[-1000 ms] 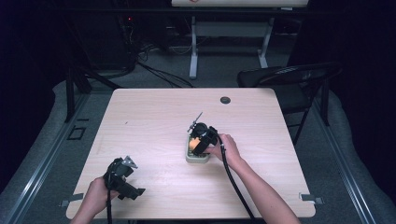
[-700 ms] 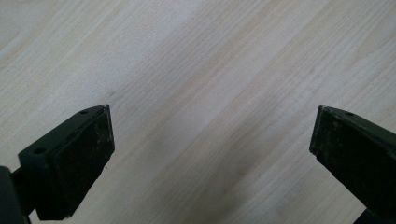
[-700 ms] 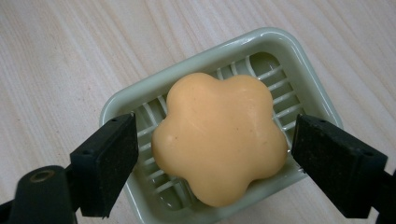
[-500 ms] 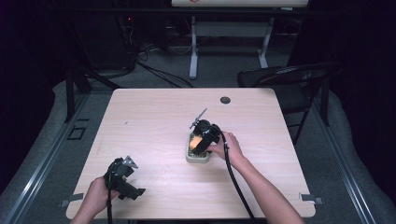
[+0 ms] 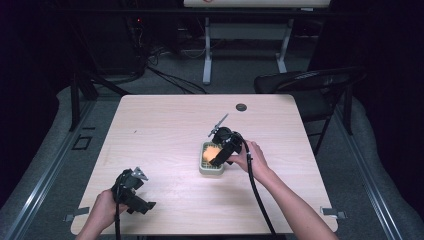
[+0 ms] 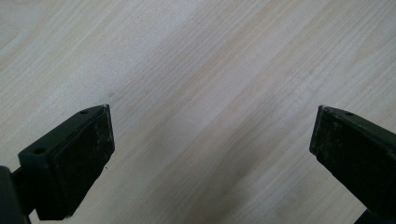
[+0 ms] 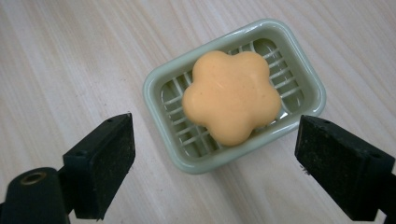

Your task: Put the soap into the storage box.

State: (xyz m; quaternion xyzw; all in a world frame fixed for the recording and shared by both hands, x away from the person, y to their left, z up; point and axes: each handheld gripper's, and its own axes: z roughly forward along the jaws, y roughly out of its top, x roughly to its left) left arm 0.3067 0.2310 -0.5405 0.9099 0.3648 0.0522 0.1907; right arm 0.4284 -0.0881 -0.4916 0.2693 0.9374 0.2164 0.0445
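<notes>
My right gripper [image 7: 215, 154] hovers over the green soap dish [image 7: 173, 84], jaws wide apart around nothing; the orange flower-shaped soap [image 7: 232, 96] lies in it. My left gripper [image 6: 210, 154] gapes above bare table [image 6: 196, 70], seemingly not touching.

Soap dish [image 5: 209, 167] partly behind right tool [image 5: 220, 150]
</notes>
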